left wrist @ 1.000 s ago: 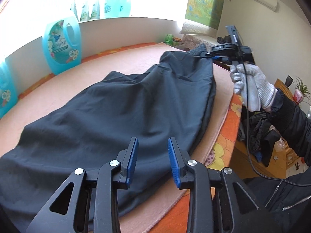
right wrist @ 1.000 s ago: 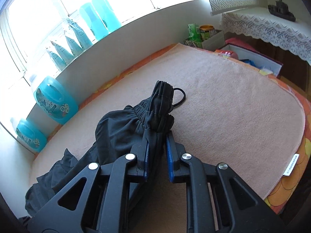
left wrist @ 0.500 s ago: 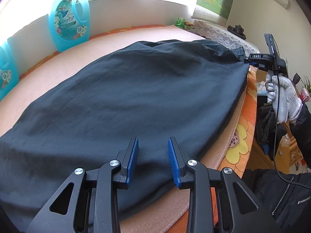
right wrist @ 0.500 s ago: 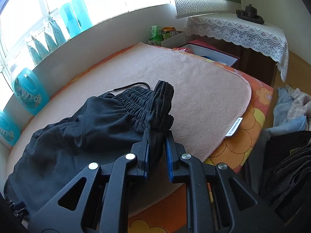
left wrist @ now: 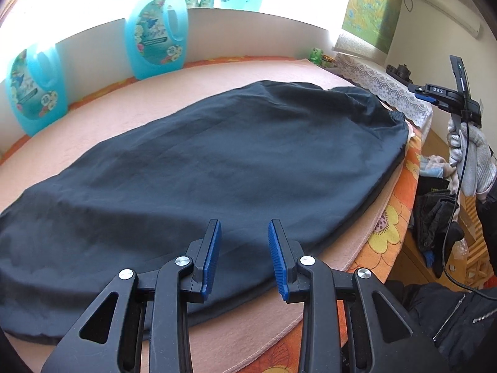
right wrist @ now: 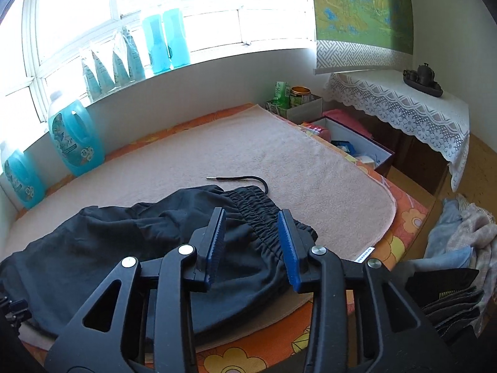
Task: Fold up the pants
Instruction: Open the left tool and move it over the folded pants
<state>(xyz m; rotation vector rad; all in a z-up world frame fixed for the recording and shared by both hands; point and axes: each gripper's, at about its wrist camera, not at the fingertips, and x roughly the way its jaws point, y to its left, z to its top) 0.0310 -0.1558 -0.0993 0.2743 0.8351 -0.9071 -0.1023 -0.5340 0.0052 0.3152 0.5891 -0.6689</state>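
Black pants [left wrist: 217, 161] flat, hem near towel [right wrist: 279, 155] edge — left claw [left wrist: 243, 255] agape | right claw [right wrist: 251, 242] just released

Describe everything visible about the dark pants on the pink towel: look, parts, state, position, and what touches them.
The dark navy fabric pants lie spread flat, lightly wrinkled, on the pink terry towel. Their gathered elastic waistband sits at one end, with a black drawstring trailing onto the towel. The right gripper, whose jaws have just opened, hovers above the waistband; nothing is clamped. The left gripper is open too.
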